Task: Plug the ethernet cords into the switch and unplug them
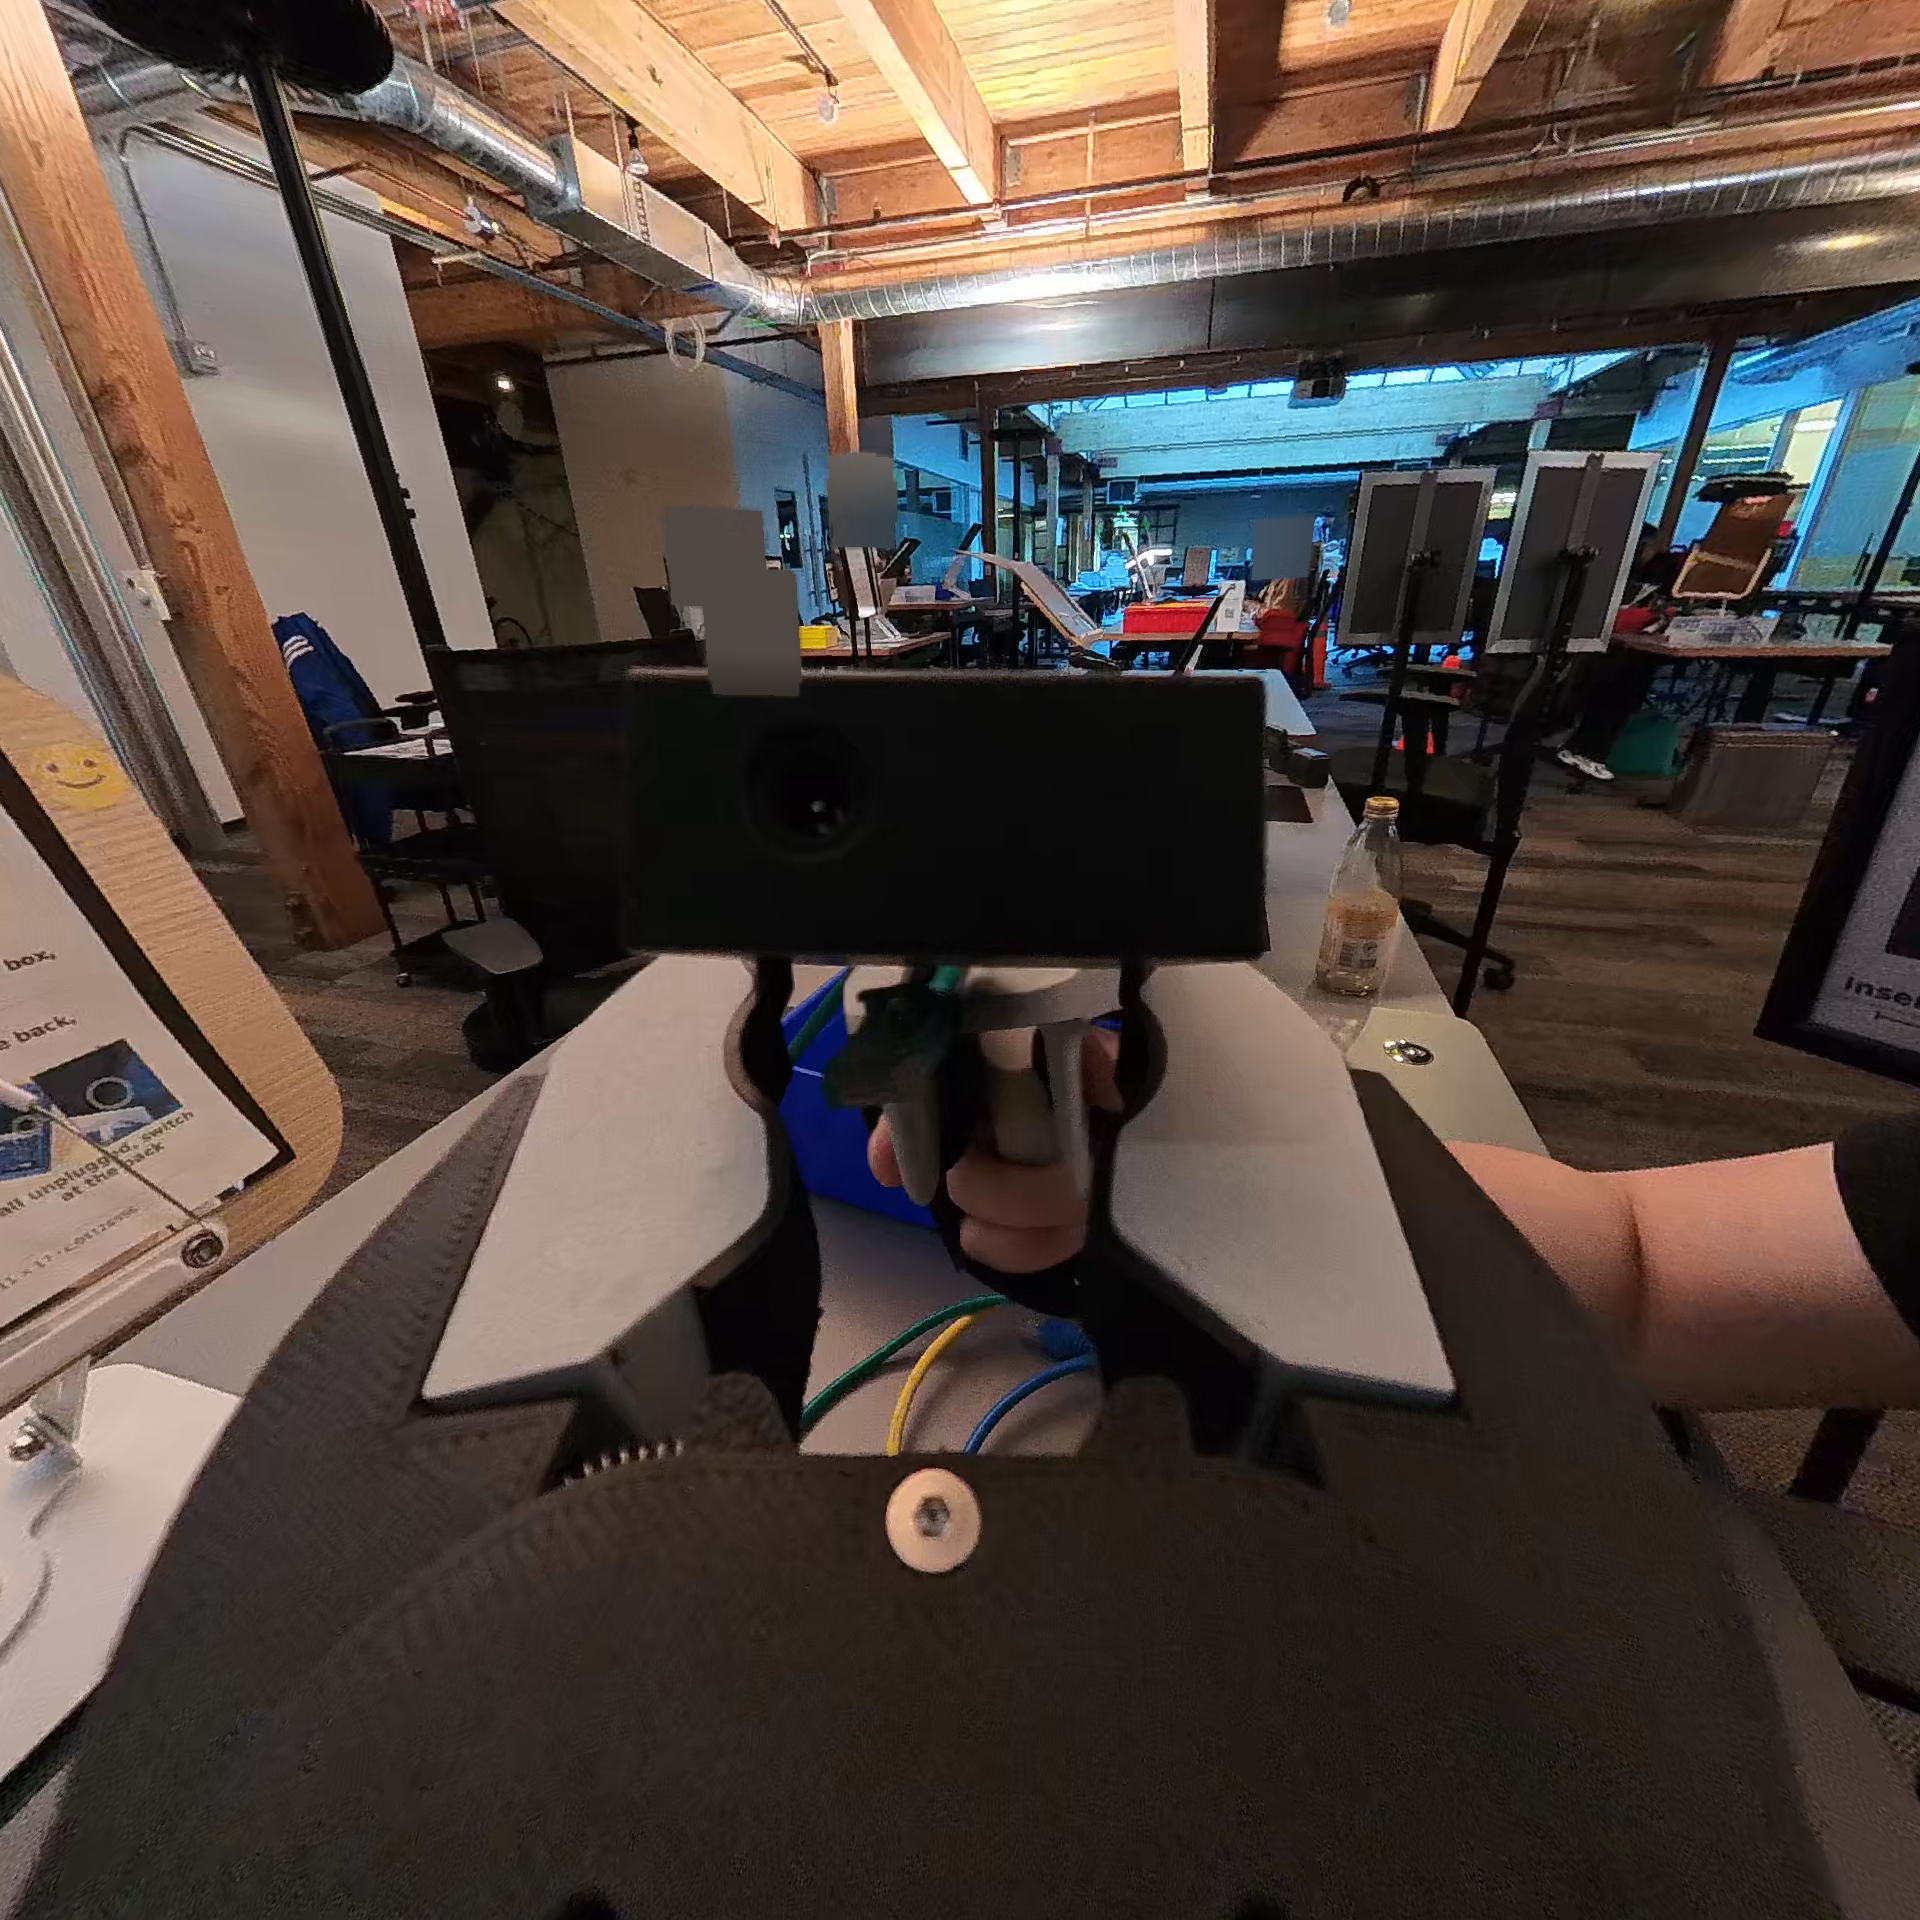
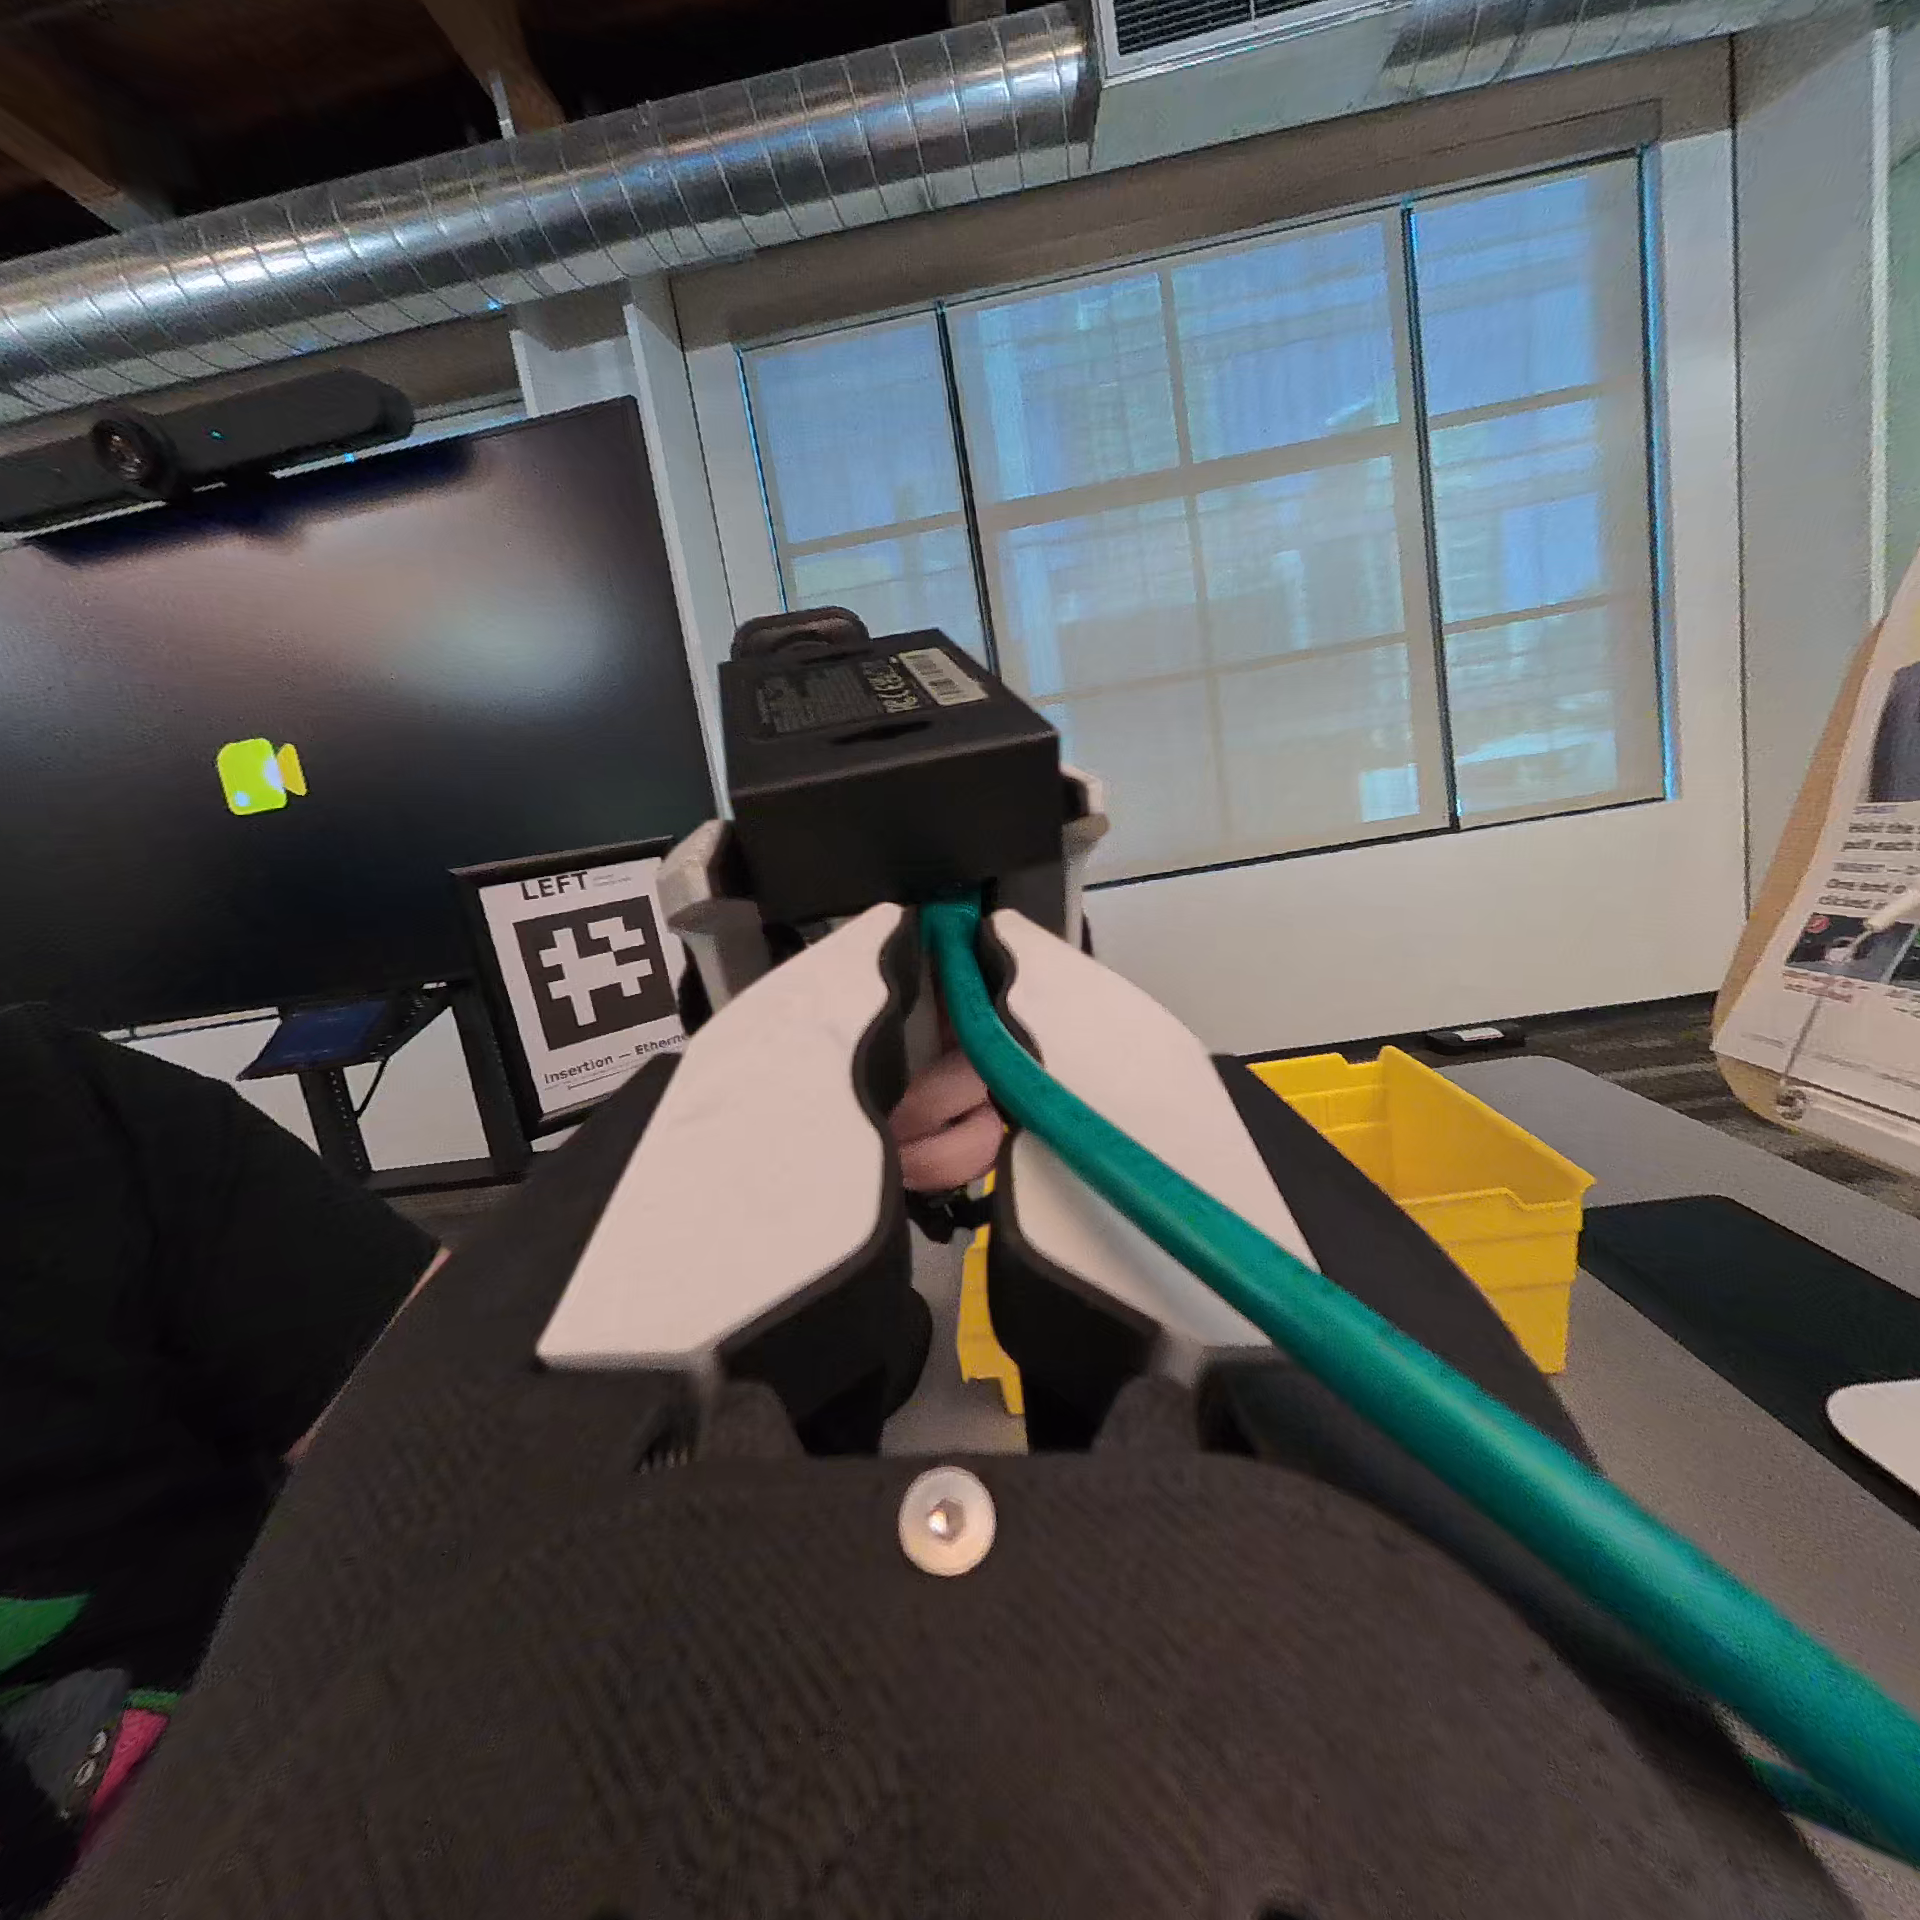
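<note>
The left claw point(image 1: 948, 997) clamps the black switch point(image 1: 943, 812) between its fingertips, holding the box up above the grey worktop point(image 1: 1288, 894) with one broad face toward the camera. Below the switch, the right claw point(image 1: 977, 1049) reaches up from underneath, with a hand point(image 1: 1013, 1210) behind it. In the right wrist view, the right claw point(image 2: 943, 935) is closed narrowly on the green ethernet cord point(image 2: 1226, 1236) just behind its plug, which meets the underside of the switch point(image 2: 894, 769); whether the plug is fully seated cannot be told. The cord trails back past the camera to the lower right. Yellow point(image 1: 920, 1371) and blue point(image 1: 1023, 1392) cords lie loose on the worktop, and a yellow bin point(image 2: 1455, 1174) sits beyond.
</note>
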### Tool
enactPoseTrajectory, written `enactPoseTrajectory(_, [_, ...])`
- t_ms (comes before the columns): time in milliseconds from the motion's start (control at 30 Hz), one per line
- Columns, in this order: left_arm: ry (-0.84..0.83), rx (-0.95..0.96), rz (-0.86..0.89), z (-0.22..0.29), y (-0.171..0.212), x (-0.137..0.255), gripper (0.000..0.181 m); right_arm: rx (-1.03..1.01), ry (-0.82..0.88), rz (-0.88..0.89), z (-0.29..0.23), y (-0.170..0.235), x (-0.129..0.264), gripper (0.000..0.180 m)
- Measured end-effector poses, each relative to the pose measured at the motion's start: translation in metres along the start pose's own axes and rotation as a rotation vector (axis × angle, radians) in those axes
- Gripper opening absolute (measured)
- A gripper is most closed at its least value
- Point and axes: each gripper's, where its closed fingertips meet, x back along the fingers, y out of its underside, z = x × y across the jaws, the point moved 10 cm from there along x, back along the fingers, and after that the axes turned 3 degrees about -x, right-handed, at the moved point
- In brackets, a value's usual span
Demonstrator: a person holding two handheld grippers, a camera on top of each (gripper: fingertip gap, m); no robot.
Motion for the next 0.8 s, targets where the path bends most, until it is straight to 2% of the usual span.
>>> enactPoseTrajectory(100, [-0.021, 0.007, 0.012, -0.001, -0.001, 0.001, 0.061, -0.004, -0.006, -0.02, 0.001, -0.001, 0.001, 0.01])
enactPoseTrajectory(200, [-0.115, -0.008, 0.073, -0.004, -0.006, 0.01, 0.061, 0.028, 0.147, -0.081, 0.006, -0.006, 0.007, 0.01])
enactPoseTrajectory(300, [-0.333, -0.096, 0.139, -0.009, -0.012, 0.026, 0.06, 0.149, 0.249, 0.009, -0.005, -0.024, 0.017, 0.011])
enactPoseTrajectory(400, [-0.583, -0.236, 0.142, -0.011, -0.014, 0.04, 0.06, 0.236, 0.229, 0.087, -0.04, -0.041, 0.009, 0.01])
enactPoseTrajectory(467, [-0.691, -0.308, 0.164, -0.008, -0.014, 0.044, 0.06, 0.297, 0.205, 0.093, -0.065, -0.038, -0.008, 0.01])
enactPoseTrajectory(600, [-0.803, -0.42, 0.179, 0.005, -0.013, 0.038, 0.06, 0.364, 0.211, 0.067, -0.091, -0.012, -0.038, 0.01])
enactPoseTrajectory(800, [-0.835, -0.504, 0.171, 0.021, -0.009, 0.02, 0.06, 0.261, 0.227, 0.149, -0.089, 0.0, -0.04, 0.01])
